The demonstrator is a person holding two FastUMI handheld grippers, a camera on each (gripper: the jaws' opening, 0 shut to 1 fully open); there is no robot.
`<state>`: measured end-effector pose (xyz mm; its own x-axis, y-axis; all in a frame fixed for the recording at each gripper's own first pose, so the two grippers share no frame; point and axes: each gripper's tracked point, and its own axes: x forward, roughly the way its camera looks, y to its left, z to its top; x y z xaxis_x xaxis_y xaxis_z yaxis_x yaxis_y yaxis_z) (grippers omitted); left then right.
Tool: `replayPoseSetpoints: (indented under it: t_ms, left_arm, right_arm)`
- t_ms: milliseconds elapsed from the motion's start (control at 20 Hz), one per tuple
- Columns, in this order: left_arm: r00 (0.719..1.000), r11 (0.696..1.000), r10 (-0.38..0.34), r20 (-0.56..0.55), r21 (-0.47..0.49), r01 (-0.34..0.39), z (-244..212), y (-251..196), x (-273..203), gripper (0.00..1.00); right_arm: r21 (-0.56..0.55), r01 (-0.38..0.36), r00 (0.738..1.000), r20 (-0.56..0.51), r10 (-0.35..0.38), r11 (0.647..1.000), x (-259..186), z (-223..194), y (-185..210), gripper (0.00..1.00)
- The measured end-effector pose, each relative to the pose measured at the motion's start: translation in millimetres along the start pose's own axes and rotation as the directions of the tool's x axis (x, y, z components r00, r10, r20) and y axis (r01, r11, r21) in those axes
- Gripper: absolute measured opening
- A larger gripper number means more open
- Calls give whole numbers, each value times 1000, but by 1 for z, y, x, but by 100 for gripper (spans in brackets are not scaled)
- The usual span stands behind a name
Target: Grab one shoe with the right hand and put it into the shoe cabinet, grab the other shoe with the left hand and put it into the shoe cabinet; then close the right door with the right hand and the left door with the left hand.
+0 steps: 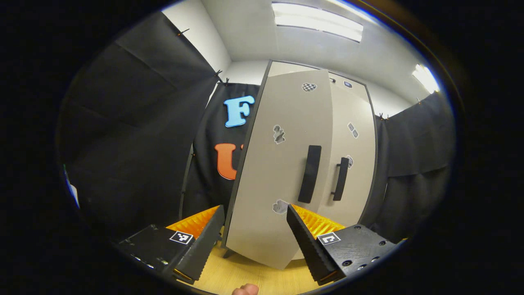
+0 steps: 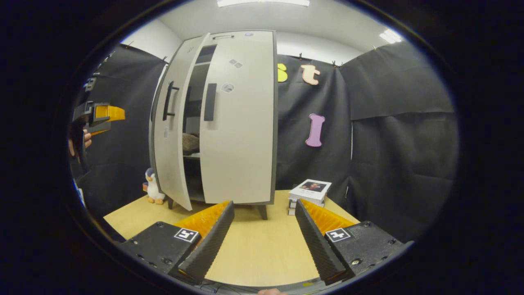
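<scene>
In the right gripper view, farthest left, my left gripper [image 2: 107, 113] hangs in the air, a hand [image 2: 77, 143] behind it, just beside the left door [image 2: 166, 139], not touching it as far as I can tell. In the left gripper view my left fingers [image 1: 204, 241] stand wide apart with nothing between them, and that door's handle [image 1: 310, 173] rises ahead of them.

The left door hangs ajar, swung out towards me; the right door [image 2: 239, 123] looks shut or nearly so. Through the gap a shoe [image 2: 190, 143] rests on a shelf inside the shoe cabinet [image 2: 229, 37]. I judge its long axis runs front to back, but which end faces out I cannot tell, and the second shoe is hidden.

Further right, my right gripper [image 2: 262, 229] hovers low over the worktop [image 2: 254, 246], fingers spread wide and empty, with a stack of books [image 2: 309, 192] just beyond.

The risks, as I judge them: pushing the left door near its hinge edge could rock the tall cabinet on its legs; a shoe sitting too far forward would stop the door; and catching the handle between my open fingers would drag the door back.
</scene>
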<state>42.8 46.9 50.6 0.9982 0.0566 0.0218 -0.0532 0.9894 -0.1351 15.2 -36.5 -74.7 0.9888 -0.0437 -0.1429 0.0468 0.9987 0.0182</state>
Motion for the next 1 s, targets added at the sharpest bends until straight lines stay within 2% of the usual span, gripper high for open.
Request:
replayPoseSetpoints:
  t_ms: [250,450,600,1000]
  left_arm:
    - [1000,996,-10,-23,87,12,-33,-27,-22,95]
    - [995,995,-66,-74,72,72,-72,-55,-41,95]
    - [990,994,-75,-117,70,84,-97,-63,-50,95]
    - [991,992,-60,-118,106,72,-112,-77,-56,95]
  right_arm:
    - [8,-6,1000,5,6,1000,1,2,4,98]
    - [43,8,1000,5,-9,999,0,0,4,98]
    - [53,13,1000,-4,-13,999,-1,-3,4,98]
    - [53,27,1000,-16,-26,998,-5,-6,2,98]
